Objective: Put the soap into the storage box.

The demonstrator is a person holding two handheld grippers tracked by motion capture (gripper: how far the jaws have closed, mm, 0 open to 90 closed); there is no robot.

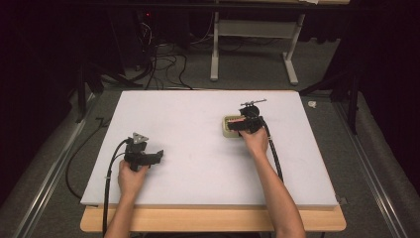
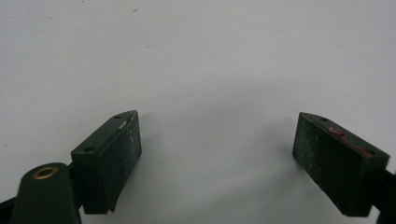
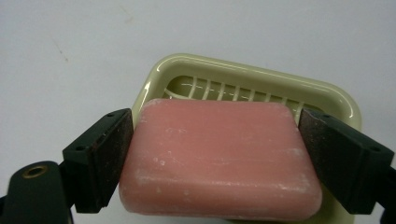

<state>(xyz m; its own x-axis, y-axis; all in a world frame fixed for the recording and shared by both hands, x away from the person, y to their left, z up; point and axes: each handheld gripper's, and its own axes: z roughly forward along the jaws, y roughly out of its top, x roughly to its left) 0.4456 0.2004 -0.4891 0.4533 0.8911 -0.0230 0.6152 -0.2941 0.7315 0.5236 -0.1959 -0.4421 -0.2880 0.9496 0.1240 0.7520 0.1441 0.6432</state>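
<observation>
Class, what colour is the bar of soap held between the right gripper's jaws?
Pink: the rectangular soap bar, clearest in the right gripper view.

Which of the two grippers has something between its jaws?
The right gripper: its jaws clamp a pink soap bar over the cream soap dish. The left gripper stands open over bare table.

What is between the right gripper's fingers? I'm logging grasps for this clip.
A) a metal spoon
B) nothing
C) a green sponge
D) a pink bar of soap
D: in the right gripper view the right gripper has its fingers pressed on both ends of the pink bar of soap, over the cream soap dish.
</observation>
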